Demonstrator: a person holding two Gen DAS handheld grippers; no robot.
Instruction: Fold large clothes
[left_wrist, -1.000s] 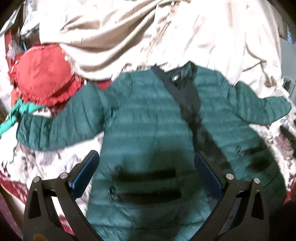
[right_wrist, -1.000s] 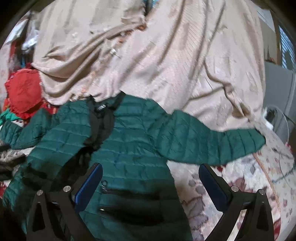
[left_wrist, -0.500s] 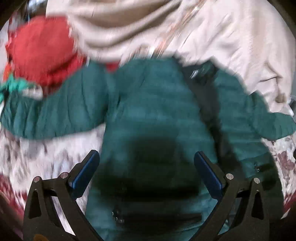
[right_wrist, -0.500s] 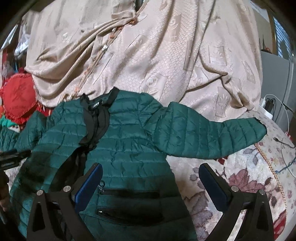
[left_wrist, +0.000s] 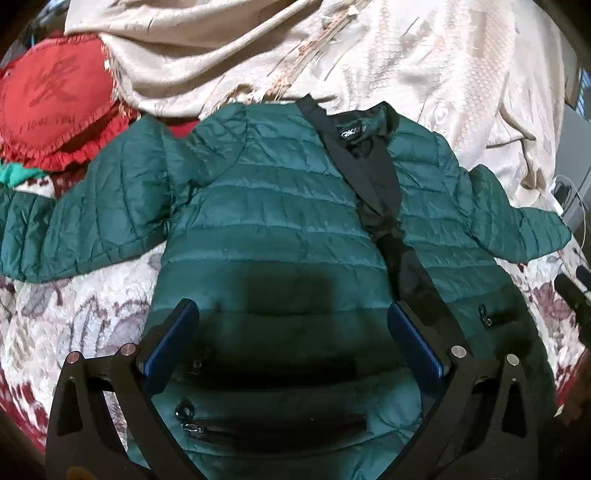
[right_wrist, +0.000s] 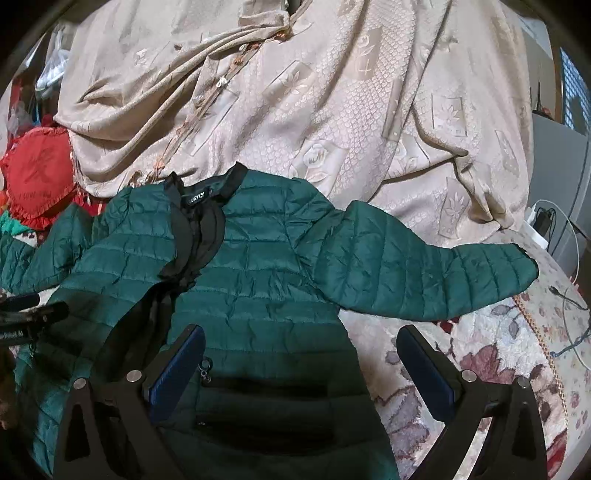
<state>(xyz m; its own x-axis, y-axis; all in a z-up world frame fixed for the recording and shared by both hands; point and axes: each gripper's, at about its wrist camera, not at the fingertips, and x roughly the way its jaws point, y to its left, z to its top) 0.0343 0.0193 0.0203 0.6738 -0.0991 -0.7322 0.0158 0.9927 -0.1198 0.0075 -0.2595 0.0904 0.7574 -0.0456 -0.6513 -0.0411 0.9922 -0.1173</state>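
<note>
A dark green quilted jacket (left_wrist: 280, 221) with black lining and collar lies spread front-up on a floral bedcover, both sleeves stretched out sideways; it also shows in the right wrist view (right_wrist: 258, 280). My left gripper (left_wrist: 293, 336) is open and empty, hovering over the jacket's lower left front above the zip pockets. My right gripper (right_wrist: 301, 354) is open and empty, over the jacket's lower right edge, below the right sleeve (right_wrist: 424, 277). The left gripper's tips show at the left edge of the right wrist view (right_wrist: 33, 310).
A beige patterned cloth (right_wrist: 332, 110) is heaped behind the jacket. A red heart cushion (left_wrist: 55, 99) lies at the back left. Cables and a white plug strip (right_wrist: 539, 229) lie at the right edge of the floral bedcover (right_wrist: 480, 362).
Both grippers have moved forward over the jacket, so it fills more of each view. Both stay open and empty; the jacket has not moved.
</note>
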